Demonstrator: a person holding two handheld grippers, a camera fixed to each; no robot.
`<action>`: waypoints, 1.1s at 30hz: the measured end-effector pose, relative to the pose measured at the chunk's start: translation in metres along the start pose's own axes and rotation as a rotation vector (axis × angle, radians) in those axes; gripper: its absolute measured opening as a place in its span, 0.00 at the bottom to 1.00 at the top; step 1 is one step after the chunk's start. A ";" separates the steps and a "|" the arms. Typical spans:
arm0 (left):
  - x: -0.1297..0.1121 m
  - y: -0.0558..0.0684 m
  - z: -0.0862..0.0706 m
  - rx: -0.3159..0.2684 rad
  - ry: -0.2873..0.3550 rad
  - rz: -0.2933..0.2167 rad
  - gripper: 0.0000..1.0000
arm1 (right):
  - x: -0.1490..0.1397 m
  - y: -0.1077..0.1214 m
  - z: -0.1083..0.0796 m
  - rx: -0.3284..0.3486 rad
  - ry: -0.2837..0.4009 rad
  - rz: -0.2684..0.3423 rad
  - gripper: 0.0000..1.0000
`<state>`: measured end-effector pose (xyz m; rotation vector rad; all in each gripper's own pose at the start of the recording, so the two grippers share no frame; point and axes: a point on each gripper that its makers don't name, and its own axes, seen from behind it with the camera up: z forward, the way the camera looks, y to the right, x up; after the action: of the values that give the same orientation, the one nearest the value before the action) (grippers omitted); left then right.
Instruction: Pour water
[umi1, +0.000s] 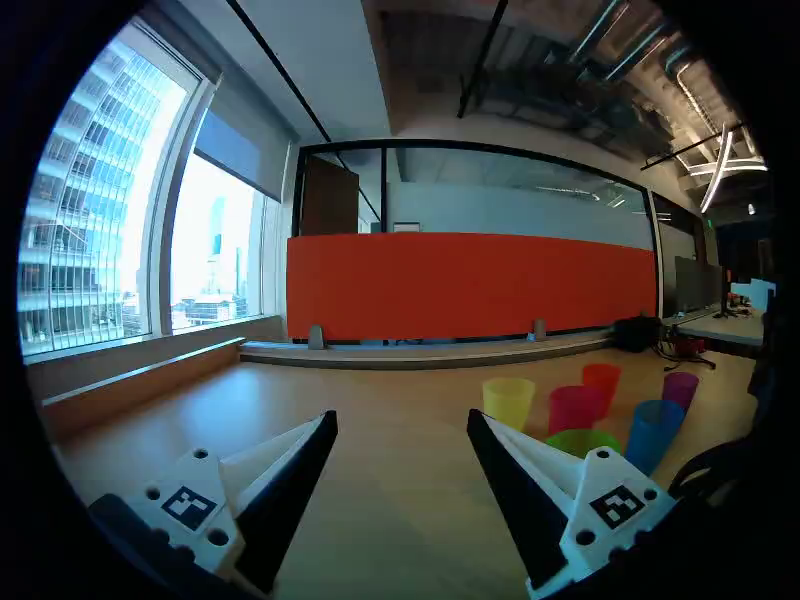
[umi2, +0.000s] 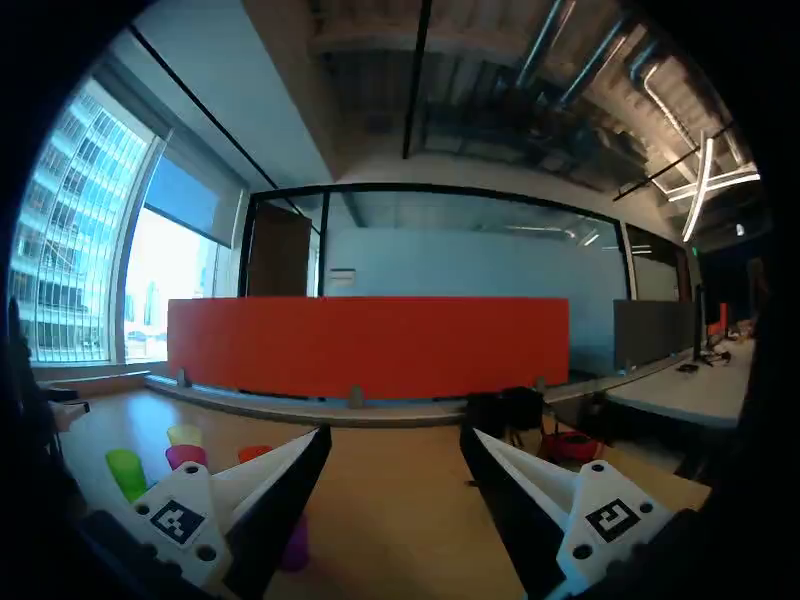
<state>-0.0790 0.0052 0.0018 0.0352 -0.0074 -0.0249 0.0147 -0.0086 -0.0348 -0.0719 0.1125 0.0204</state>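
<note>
Cups (umi1: 573, 408) clustered on a wooden table (umi1: 400, 500), both tools empty.
Left gripper (umi1: 400, 415) and right gripper (umi2: 395, 431) hang released above it, jaws spread wide, gripping nothing.

An office: orange desk divider (umi1: 470, 285), glass partition (umi2: 440, 245), monitors (umi1: 697, 283).

Orange wall (umi1: 470, 285) far ahead of the jaws, big bright windows (umi1: 100, 200) to their left, wooden table (umi1: 400, 500) under them, pipes (umi1: 600, 50) up above

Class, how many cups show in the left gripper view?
6: yellow cup, pink cup, orange cup, purple cup behind; green cup, blue cup nearer. Some may be hidden.
</note>
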 end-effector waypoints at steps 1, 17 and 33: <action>0.000 0.000 0.000 0.000 0.000 0.000 0.96 | -0.003 -0.001 0.001 -0.001 -0.001 -0.004 1.00; -0.001 0.000 0.000 0.000 0.000 0.000 0.96 | -0.042 -0.011 0.011 0.006 -0.009 -0.025 1.00; 0.000 0.000 0.000 0.000 0.000 0.000 0.96 | -0.070 -0.001 0.017 -0.007 -0.057 0.020 1.00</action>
<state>-0.0788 0.0053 0.0015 0.0352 -0.0076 -0.0247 -0.0527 -0.0089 -0.0097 -0.0776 0.0567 0.0427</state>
